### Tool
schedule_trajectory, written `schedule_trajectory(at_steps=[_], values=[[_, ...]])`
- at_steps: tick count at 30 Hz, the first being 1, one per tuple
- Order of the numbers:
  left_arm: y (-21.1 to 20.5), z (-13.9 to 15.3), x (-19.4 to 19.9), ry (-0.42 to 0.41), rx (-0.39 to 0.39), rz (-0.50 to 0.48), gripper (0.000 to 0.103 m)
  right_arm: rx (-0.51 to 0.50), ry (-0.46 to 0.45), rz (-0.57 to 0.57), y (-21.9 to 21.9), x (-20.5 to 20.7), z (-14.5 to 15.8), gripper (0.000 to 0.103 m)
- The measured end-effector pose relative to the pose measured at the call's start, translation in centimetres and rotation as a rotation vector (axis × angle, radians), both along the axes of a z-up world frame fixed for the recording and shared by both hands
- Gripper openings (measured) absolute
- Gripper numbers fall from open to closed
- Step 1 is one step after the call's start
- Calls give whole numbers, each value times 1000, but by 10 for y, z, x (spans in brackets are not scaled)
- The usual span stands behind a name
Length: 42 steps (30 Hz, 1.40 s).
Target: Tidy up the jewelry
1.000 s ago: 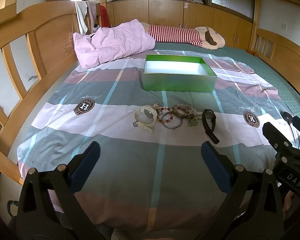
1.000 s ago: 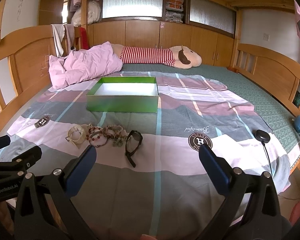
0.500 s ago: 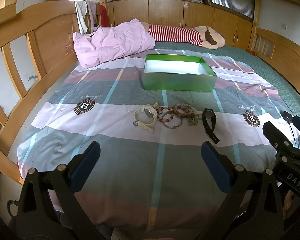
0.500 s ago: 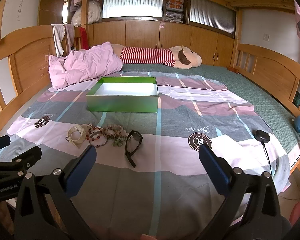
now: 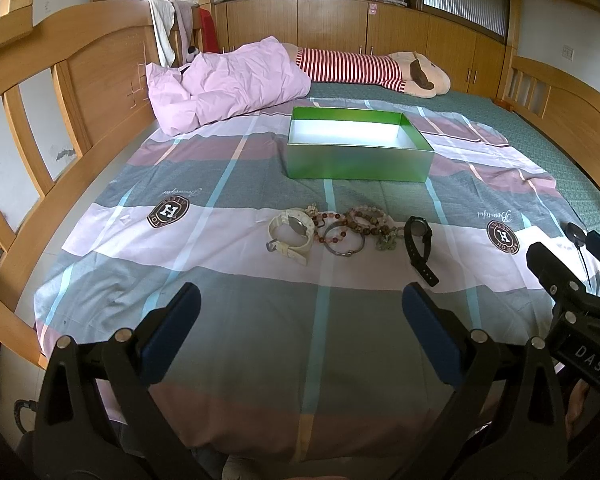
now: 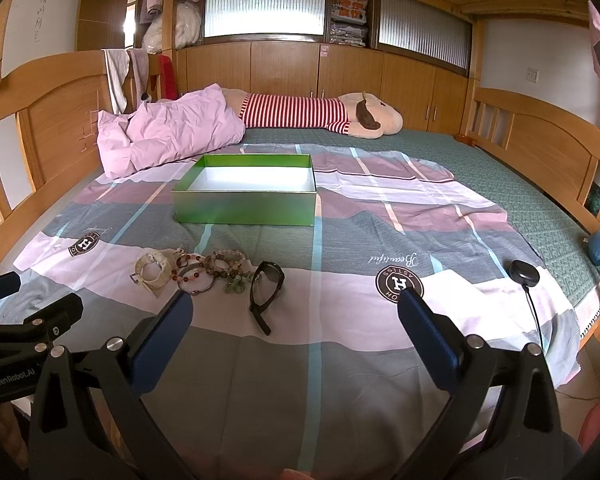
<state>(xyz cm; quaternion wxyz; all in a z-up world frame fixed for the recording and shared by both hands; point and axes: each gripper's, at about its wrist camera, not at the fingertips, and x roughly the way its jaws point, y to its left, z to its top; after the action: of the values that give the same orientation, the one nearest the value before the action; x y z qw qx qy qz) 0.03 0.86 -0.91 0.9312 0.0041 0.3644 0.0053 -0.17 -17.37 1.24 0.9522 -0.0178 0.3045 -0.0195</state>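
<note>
Nothing is sorted yet. Your left gripper (image 5: pixel 300 312) has its jaws spread wide and holds nothing; your right gripper (image 6: pixel 296 316) is the same, wide apart and empty. Both hang low over the near end of the sheet (image 5: pixel 236 320), short of the jewelry.

The jewelry lies in a row just ahead of both grippers: the white watch (image 5: pixel 290 232) toward the left, the beads (image 5: pixel 356 226) and bangle (image 5: pixel 346 244) bunched and touching in the middle, the black watch (image 5: pixel 420 246) at the right end. The green box (image 5: pixel 358 160) sits farther ahead, beyond the row, and looks empty. So every piece is left to move, by my reading.

How many bead strands there are I cannot tell; they overlap. The box's near inside floor is hidden by its front wall. A small greenish piece (image 6: pixel 234 286) beside the beads is too small to identify.
</note>
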Motion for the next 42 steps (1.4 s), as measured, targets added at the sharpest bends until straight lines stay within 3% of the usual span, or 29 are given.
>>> schedule_trajectory(at_steps=[19, 25, 34, 37, 40, 42], values=[[-2, -6, -2, 14, -8, -14, 100, 16, 15, 10, -1, 0, 1, 100], [-3, -15, 8, 86, -21, -44, 100, 9, 26, 18, -1, 4, 1, 100], [-1, 15, 38, 93, -21, -101, 100, 13, 12, 56, -4, 27, 24, 100], [3, 37, 56, 78, -57, -103, 100, 37, 8, 75, -5, 47, 37, 100], [11, 53, 72, 5, -119, -113, 100, 51, 38, 94, -5, 76, 42, 100], [12, 55, 89, 20, -93, -89, 100, 36, 34, 87, -4, 93, 37, 100]])
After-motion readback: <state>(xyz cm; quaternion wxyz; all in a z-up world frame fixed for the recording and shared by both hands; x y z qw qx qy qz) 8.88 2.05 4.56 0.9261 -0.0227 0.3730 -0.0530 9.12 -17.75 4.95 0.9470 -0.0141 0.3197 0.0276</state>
